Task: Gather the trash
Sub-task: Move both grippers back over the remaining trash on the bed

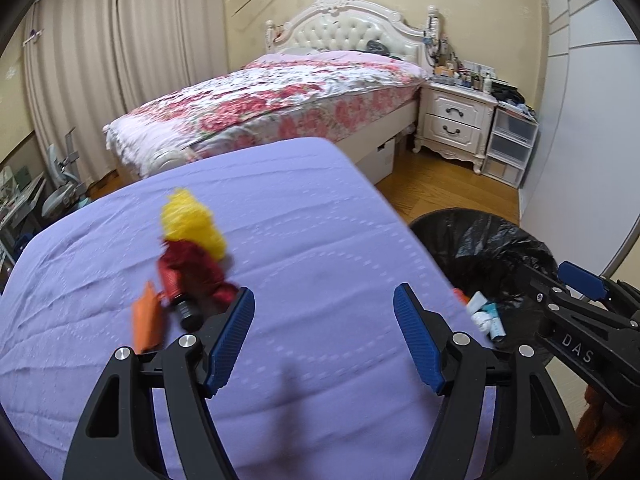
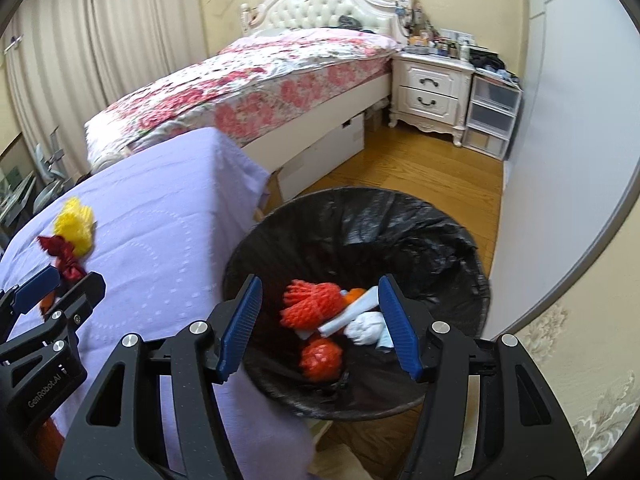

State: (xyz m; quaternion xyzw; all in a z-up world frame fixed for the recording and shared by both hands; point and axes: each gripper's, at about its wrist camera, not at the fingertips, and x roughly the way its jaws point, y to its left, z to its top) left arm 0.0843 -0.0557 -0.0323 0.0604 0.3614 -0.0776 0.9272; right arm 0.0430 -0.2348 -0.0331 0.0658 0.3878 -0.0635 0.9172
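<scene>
Both hand-held grippers are spread with nothing between the pads: left hand-held gripper (image 1: 324,334) over the purple tabletop (image 1: 320,208), right hand-held gripper (image 2: 320,322) above the bin (image 2: 440,216). What's left, the yellow foam net (image 1: 192,220), red wrapper (image 1: 192,268) and orange scrap (image 1: 146,320), looks light and squishy, so I'd pinch the net mid-body.

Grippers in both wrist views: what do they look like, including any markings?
Both the left gripper and right gripper share one build: black plastic frames with triangular cut-outs, silver pivot bolts, and jaws faced with blue ribbed pads. White lettering is printed on the side of each body. No cables, sleeves or hands show.
</scene>
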